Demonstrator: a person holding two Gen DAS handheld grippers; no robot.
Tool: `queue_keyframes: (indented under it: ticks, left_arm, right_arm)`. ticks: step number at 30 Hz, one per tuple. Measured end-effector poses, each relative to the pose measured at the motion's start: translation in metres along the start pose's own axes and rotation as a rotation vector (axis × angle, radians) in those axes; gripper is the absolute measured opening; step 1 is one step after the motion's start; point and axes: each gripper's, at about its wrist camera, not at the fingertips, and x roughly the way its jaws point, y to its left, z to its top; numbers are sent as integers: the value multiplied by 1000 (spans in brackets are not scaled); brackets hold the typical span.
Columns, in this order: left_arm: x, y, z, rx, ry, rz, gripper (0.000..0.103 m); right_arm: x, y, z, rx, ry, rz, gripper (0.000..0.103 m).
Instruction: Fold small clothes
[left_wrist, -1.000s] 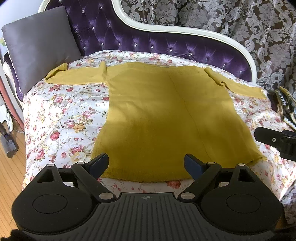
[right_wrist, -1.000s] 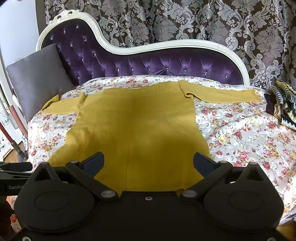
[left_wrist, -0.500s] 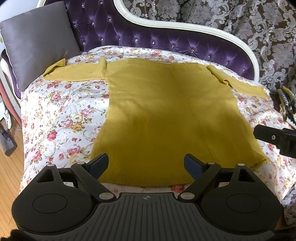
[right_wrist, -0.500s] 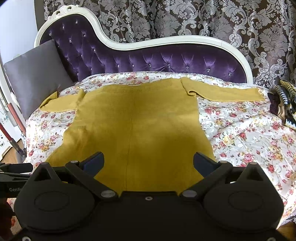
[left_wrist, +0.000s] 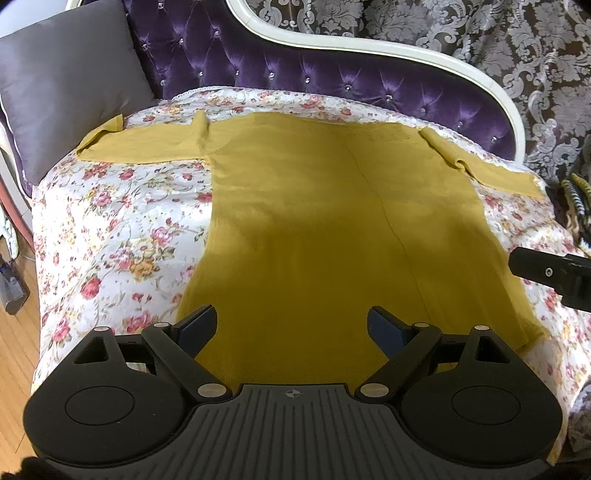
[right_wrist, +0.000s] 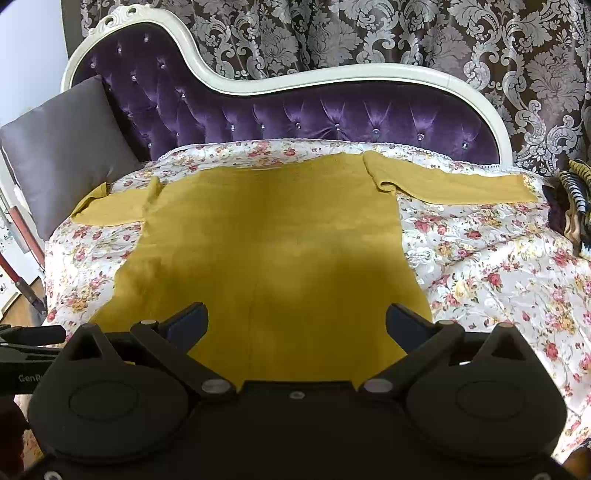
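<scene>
1 mustard-yellow sweater lies flat on the floral quilt that covers a purple tufted daybed. Body spread smooth, hem towards the cameras, a faint lengthwise crease running down the middle. Both of its 2 sleeves are stretched out sideways: the left sleeve reaches to the grey cushion, its cuff turned up against it; the right sleeve runs towards a striped pile of clothes at the quilt's edge. Small fold at each armpit. Fabric plain, no print visible.

Count: 1 sweater, 1 cushion, 1 quilt, 2 grippers.

Left gripper: fingers spread wide, nothing between them, poised over the hem. Right gripper: likewise spread wide and empty, over the hem's right half; whether either touches the cloth cannot be told. Patterned damask curtain behind the daybed.
</scene>
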Motion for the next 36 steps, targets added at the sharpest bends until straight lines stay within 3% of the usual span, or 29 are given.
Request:
queue_keyframes:
  ticks: [6, 13, 24, 26, 30, 36]
  left_arm:
    - [18, -3, 14, 23, -11, -5, 89]
    - [51, -8, 42, 69, -37, 8, 89]
    - [106, -11, 60, 90, -74, 36, 89]
    - [114, -12, 56, 107, -63, 45, 89]
    - [129, -10, 49, 107, -3, 33, 89]
    - [130, -4, 43, 78, -24, 21, 91]
  right_arm:
    - [15, -14, 10, 15, -5, -8, 102]
    - [40, -57, 30, 45, -52, -78, 101]
    - [121, -192, 74, 249, -89, -244, 82]
    - [136, -221, 81, 306, -93, -253, 75]
    - [163, -271, 91, 404, -112, -289, 71]
    - [201, -321, 99, 500, -112, -303, 65]
